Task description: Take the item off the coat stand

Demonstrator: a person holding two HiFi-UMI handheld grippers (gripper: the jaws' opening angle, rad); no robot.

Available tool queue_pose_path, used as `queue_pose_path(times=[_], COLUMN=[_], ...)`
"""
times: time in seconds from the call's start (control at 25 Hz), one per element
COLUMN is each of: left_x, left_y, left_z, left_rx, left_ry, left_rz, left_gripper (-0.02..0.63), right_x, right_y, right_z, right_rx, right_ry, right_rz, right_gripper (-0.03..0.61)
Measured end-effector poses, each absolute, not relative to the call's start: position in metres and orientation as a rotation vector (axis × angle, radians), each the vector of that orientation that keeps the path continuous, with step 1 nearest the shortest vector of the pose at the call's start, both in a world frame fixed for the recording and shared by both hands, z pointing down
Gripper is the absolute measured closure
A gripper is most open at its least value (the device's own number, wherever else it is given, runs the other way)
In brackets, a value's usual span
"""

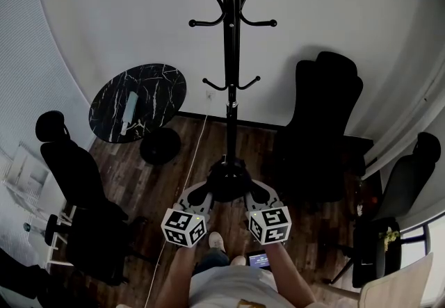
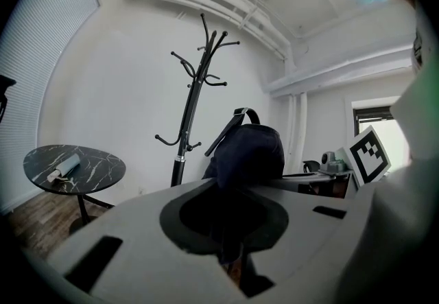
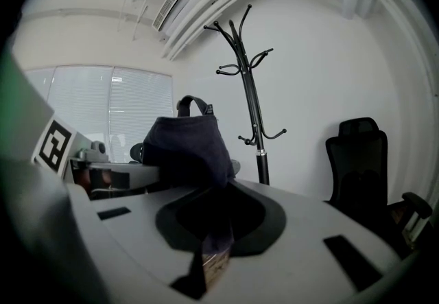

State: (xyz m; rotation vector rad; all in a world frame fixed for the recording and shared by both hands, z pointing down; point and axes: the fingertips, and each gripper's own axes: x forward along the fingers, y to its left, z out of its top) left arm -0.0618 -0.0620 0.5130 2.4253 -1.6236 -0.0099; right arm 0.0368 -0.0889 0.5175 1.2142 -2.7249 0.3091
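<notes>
The white wall [image 1: 104, 14] and the dark wooden floor [image 1: 174, 160] frame the coat stand [image 1: 230, 56], which rises in the middle of the head view with every visible hook bare. Right of the coat stand sits a tall black office chair [image 1: 323, 126]. Left of it is a round black marble table [image 1: 149, 87] with a pale folded thing [image 1: 128, 113] lying on it. Further left of the stand, nearer the person, is a second black chair [image 1: 73, 167].

The dark bag [image 1: 228, 178] is off the coat stand. It hangs low in front of the stand's foot, on the person's side, carried between the two tools. The left gripper [image 1: 200, 195] has its jaws drawn almost together on a pinch of the bag's fabric. The right gripper [image 1: 254, 194] clamps the opposite side the same way, narrow, with cloth between the pads. Each gripper view shows the bag bulging above the jaws, a strap loop at its top.

The lifting-off step looks done, and what remains is probably drawing the bag away and setting it down. That calls for both grips firm and moving together, so the thin fabric does not slip and the strap clears the lower hooks.

No brand or label can be read on the bag. The marker cubes [image 1: 185, 227] bear only black-and-white squares, and a small lit screen [image 1: 259, 259] by the person's waist is too small to read
</notes>
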Motion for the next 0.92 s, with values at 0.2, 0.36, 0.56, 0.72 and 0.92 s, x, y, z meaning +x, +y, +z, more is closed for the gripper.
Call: queue_pose_path(times=[0.2,0.36,0.56,0.72,0.92], left_x=[-0.058,-0.060,-0.061,-0.064,-0.068], left_y=[-0.059,-0.057,-0.054,-0.052,-0.054], left_z=[0.515,0.516,0.515,0.514,0.509], left_rx=[2.430,2.425,2.428,2.432,2.443], left_ry=[-1.609,-1.605,-1.607,-1.609,-1.613], left_rz=[-0.010,-0.015,-0.018,-0.018,-0.022], left_gripper=[0.583,0.583,0.583,0.583,0.583], right_x=[0.040,0.039,0.038,0.036,0.031], right_y=[-0.087,-0.085,-0.083,-0.081,-0.083], right_z=[0.519,0.519,0.518,0.518,0.514], right_rx=[1.224,1.221,1.224,1.225,1.223], right_ry=[-2.717,-2.715,-2.719,-2.721,-2.732], right_rz=[0.311,0.314,0.314,0.319,0.312], right_gripper=[0.547,0.546,0.546,0.546,0.546])
